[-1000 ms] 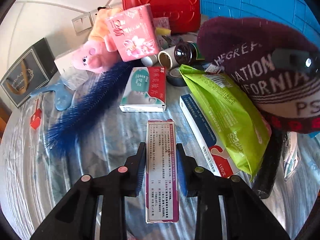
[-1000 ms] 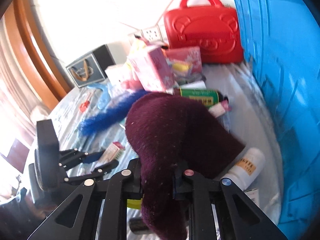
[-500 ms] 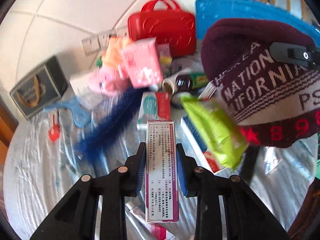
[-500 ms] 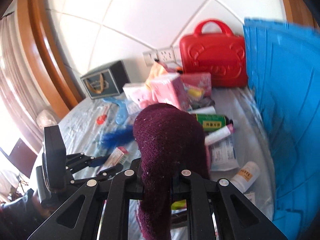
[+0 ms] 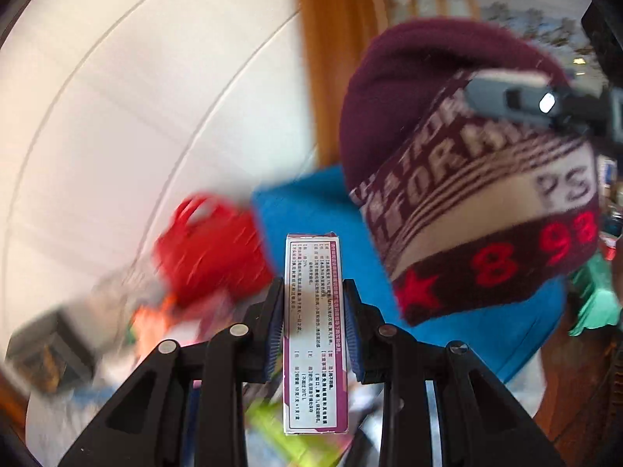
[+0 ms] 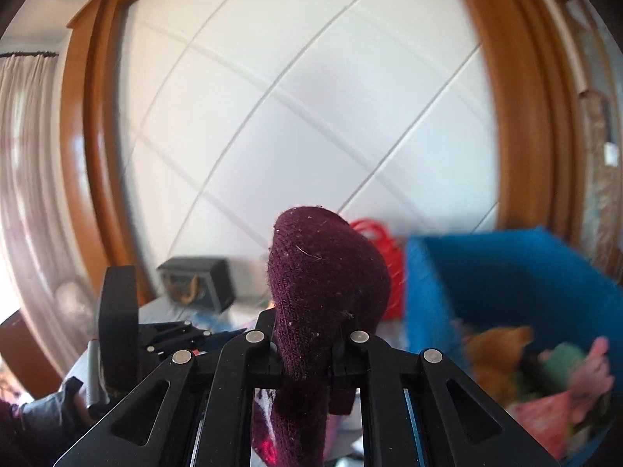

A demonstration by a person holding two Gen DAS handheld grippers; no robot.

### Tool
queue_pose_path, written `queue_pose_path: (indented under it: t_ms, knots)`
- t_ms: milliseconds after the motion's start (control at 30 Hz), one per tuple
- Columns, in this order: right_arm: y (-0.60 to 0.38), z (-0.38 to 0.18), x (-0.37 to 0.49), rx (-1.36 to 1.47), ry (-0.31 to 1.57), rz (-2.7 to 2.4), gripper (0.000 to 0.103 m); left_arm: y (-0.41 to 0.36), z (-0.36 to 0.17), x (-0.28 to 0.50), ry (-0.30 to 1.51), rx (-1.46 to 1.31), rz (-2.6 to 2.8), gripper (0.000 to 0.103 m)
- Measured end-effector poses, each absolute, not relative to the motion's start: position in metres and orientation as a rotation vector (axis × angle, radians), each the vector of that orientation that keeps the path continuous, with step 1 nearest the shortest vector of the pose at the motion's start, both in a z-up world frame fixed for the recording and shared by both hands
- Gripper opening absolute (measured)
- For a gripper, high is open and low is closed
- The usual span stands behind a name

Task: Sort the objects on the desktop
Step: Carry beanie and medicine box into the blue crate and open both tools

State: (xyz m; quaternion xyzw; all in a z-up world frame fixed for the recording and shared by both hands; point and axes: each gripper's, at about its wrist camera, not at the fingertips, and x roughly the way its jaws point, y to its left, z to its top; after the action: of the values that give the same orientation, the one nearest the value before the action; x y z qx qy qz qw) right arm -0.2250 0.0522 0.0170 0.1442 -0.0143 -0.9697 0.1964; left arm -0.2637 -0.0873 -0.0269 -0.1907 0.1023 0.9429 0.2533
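The left claw [image 5: 313, 330] was clamped on a slim white-and-purple carton [image 5: 314, 334] — its blue-ribbed pads pressed against both long sides, the printed panel facing the camera and the carton's far end reaching past the fingertips. The right claw [image 6: 307, 354] was pinched tight on a maroon knit hat [image 6: 323, 288], whose crown bulged up between the black fingers while the rest hung down below them. From the left wrist camera, the same hat [image 5: 467, 179] hung just right of the carton, its band of pale lettering and red figures and a star turned to the lens, with one finger of the right claw across its top. Behind the carton stood a blue bin [image 5: 307, 210]; in the right wrist view the bin [image 6: 506, 272] sat right of the hat and held soft toys [image 6: 545, 366], too blurred to tell apart. A red case [image 5: 206, 253] lay left of the bin, beside smeared clutter on the desk [image 5: 54, 408] — nothing there readable. Farthest back rose a white tiled wall [image 6: 311, 97] in a wooden frame [image 6: 85, 136].
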Motion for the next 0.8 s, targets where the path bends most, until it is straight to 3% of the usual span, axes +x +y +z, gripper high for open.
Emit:
queue_pose_path:
  t_ms: [233,300,333,367,400,433,467,567,800]
  knots:
    - [0.17,0.044,-0.265,0.464,-0.044,-2.921,0.012,0.051,0.014,-0.316,0.31,-0.46,2.436,0.028]
    - [0.199,0.043,-0.287,0.568,-0.04,-2.955,0.017,0.079,0.021,-0.324,0.341,-0.449,2.469,0.031]
    - [0.209,0.044,-0.295,0.596,-0.045,-2.969,0.03,0.09,0.024,-0.327,0.362,-0.44,2.495,0.041]
    - [0.219,0.043,-0.3,0.599,-0.056,-2.984,0.055,0.097,0.027,-0.327,0.38,-0.428,2.515,0.05]
    - [0.23,0.042,-0.301,0.598,-0.061,-2.999,0.069,0.103,0.03,-0.326,0.389,-0.411,2.534,0.069]
    - [0.239,0.043,-0.299,0.583,-0.054,-3.022,0.091,0.105,0.033,-0.326,0.384,-0.394,2.549,0.085]
    - [0.247,0.044,-0.294,0.554,-0.046,-3.046,0.1,0.106,0.037,-0.323,0.373,-0.376,2.564,0.088]
    - [0.266,0.047,-0.279,0.485,-0.054,-3.082,0.102,0.11,0.042,-0.318,0.37,-0.346,2.591,0.089]
    - [0.285,0.054,-0.253,0.355,-0.311,-3.147,0.103,0.082,0.038,-0.279,0.34,-0.319,2.727,0.09]
